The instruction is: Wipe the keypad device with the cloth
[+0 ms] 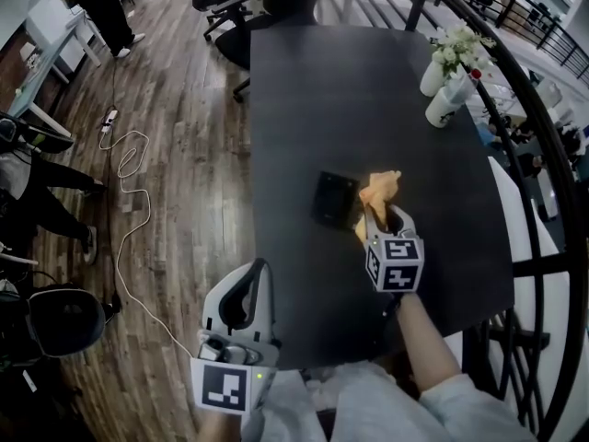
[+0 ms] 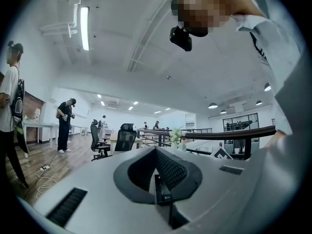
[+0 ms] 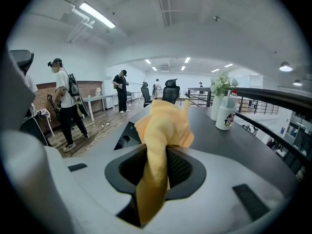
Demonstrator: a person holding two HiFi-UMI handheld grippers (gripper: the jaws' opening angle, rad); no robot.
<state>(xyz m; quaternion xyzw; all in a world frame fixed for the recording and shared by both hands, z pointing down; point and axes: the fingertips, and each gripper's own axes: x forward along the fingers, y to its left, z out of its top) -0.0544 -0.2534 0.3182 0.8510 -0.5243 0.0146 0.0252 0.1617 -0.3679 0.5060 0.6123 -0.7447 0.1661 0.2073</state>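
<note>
The dark square keypad device lies flat on the black table, near its middle. A yellow-orange cloth bunches just right of the device, touching its right edge. My right gripper is shut on the cloth and holds it from the near side. In the right gripper view the cloth stands up out of the right gripper and hangs below it, with the keypad device just left of it. My left gripper hangs at the table's near-left edge, shut and holding nothing; this left gripper points level across the room.
Two white vases with flowers stand at the table's far right. A curved black railing runs along the right side. Office chairs stand beyond the far end. A white cable trails over the wood floor, where people stand.
</note>
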